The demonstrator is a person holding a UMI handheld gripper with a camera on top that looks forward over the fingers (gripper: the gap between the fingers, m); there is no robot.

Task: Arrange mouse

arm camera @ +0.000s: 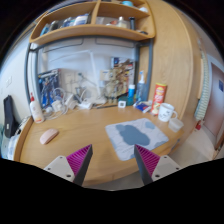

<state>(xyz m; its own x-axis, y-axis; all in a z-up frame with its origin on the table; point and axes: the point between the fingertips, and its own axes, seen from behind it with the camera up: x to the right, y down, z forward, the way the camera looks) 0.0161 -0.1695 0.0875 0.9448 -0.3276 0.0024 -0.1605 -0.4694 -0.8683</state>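
tongs [110,160]: open, empty | mouse [49,136]: on desk [95,135], beyond, far left of fingers

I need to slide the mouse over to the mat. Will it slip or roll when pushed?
The mouse looks low and rounded with a flat base, so it should slide on the smooth wooden desk, not roll. Its curved shell may slip between the open gripper.

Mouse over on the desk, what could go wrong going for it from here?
The mouse lies far off to the side of the open hand-held gripper, so a hurried reach may knock it off the desk edge. The mouse pad lies nearer; the fingers could snag it.
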